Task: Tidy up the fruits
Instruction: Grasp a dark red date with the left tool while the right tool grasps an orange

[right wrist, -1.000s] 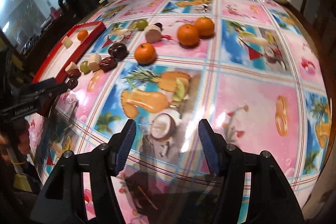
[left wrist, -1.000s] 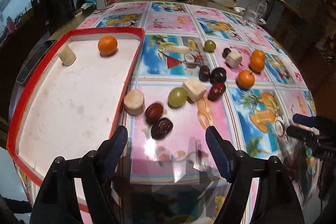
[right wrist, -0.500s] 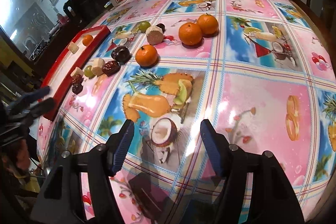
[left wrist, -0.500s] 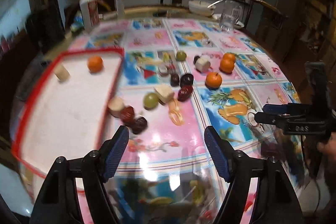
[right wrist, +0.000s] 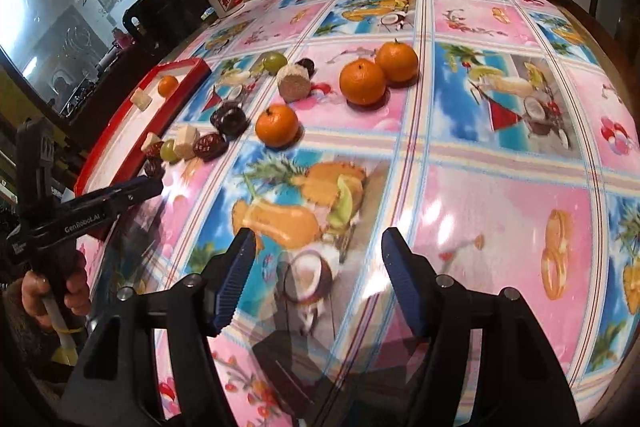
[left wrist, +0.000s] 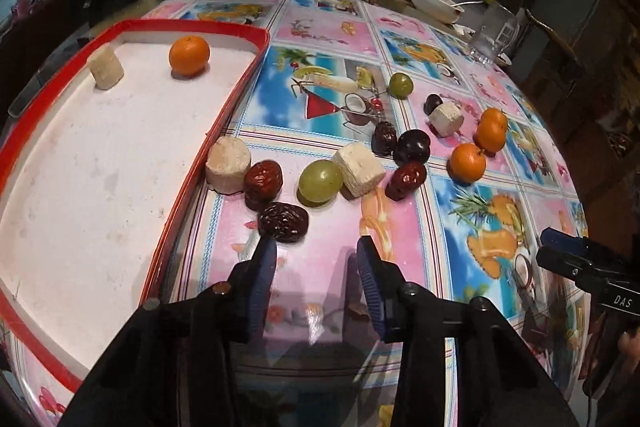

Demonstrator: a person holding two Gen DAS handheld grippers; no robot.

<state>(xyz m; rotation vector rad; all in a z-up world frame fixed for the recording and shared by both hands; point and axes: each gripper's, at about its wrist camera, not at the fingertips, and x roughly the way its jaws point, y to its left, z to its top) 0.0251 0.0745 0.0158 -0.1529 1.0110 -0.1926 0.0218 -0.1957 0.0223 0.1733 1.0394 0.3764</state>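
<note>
Spread over the patterned counter [left wrist: 320, 27] beside the red tray [left wrist: 224, 107] at its left edge, fruit is waiting; the left tool [left wrist: 316, 247], spread empty, should be lowered squarely astride the wrinkled date [left wrist: 283, 221] before closing, while the right tool [right wrist: 316, 251] is held open and idle.

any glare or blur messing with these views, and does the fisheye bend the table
Left wrist view: sharp, with glare on the tablecloth near the left gripper. Right wrist view: bright glare patches and soft print ahead of the right gripper. Both views bulge the table into a dome.
</note>
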